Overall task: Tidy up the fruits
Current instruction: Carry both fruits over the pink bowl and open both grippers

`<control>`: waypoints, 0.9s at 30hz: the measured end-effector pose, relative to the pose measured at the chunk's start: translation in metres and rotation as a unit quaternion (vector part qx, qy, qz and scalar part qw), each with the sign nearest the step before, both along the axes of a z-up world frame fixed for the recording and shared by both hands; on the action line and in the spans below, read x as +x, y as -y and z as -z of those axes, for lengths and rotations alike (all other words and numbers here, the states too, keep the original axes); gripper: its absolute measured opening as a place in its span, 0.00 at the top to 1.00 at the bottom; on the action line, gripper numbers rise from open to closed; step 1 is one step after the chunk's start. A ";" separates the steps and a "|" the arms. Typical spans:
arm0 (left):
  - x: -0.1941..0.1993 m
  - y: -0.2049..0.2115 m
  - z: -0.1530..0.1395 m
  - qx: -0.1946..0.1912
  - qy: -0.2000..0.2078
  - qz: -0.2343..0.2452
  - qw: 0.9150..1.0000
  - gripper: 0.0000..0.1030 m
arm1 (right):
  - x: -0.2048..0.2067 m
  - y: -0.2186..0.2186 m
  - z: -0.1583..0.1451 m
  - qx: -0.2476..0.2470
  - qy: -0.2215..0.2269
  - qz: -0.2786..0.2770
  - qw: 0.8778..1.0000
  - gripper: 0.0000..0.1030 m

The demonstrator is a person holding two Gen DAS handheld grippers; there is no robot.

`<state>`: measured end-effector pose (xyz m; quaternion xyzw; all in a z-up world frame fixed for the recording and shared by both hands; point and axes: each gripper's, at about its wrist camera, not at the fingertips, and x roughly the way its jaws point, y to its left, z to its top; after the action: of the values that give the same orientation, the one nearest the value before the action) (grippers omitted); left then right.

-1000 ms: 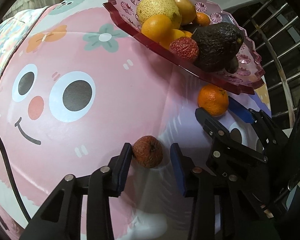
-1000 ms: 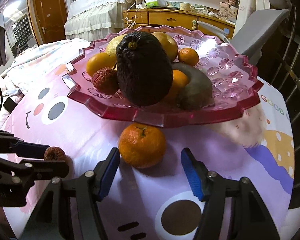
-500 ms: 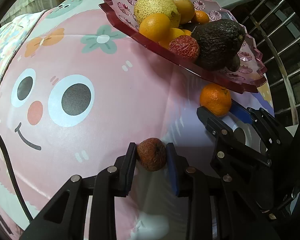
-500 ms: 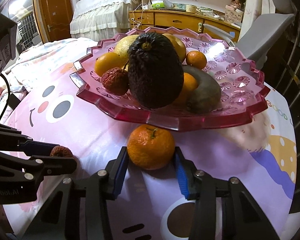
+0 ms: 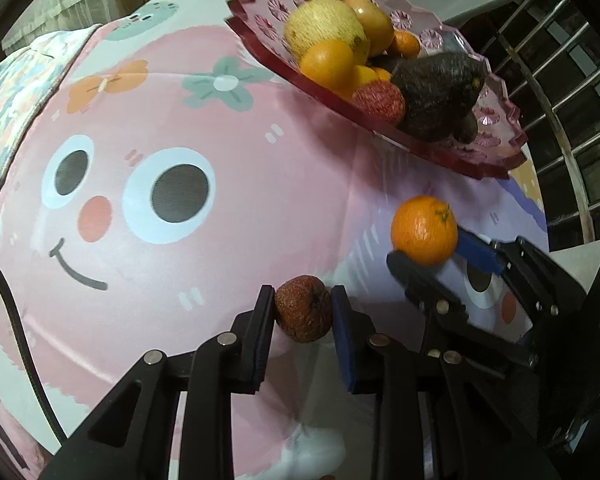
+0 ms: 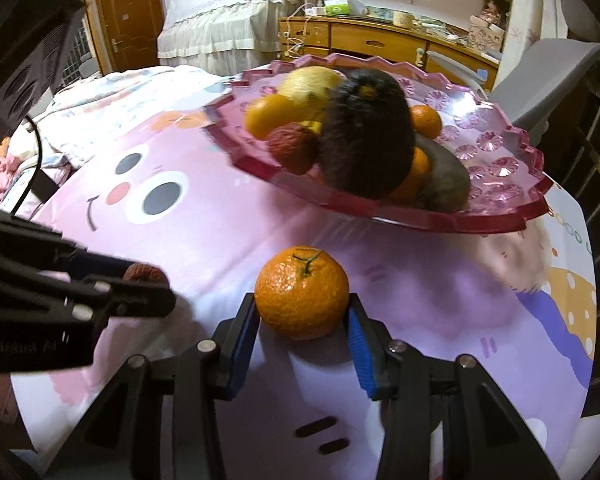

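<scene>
Pickup step: left hand-held gripper (image 5: 303, 312) clamped on shrivelled brown fruit (image 5: 303, 314), right hand-held gripper (image 6: 302, 320) clamped on tangerine (image 6: 302, 292); next, likely lift onto pink fruit plate (image 6: 500, 216)

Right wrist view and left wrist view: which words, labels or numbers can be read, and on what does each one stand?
"OO": coloured letters printed on the tablecloth at its right edge, in the right wrist view; the rest of the word is blurred.
Pale print on the body of the left gripper, in the right wrist view: too blurred to read.
Left wrist view: no readable text.
</scene>
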<state>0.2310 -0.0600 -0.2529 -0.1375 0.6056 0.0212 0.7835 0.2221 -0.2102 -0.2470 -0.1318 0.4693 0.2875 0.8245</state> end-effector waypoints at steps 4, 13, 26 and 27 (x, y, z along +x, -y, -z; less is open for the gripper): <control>0.000 -0.012 -0.020 0.006 0.018 -0.009 1.000 0.75 | -0.007 -0.006 -0.011 0.006 -0.002 -0.013 1.000 0.58; 0.022 -0.037 -0.079 0.041 0.089 -0.030 0.995 0.75 | -0.010 -0.015 -0.058 0.043 0.028 -0.039 0.998 0.58; 0.066 -0.023 -0.103 0.006 0.172 -0.020 0.985 0.75 | 0.030 0.005 -0.098 0.078 0.073 0.037 0.994 0.58; 0.070 -0.019 -0.102 0.003 0.176 -0.016 0.984 0.75 | 0.033 0.008 -0.098 0.080 0.075 0.047 0.993 0.58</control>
<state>0.3014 -0.0410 -0.1514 -0.1463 0.4562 0.0107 0.8777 0.2556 -0.2186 -0.1494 -0.0642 0.3871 0.2746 0.8778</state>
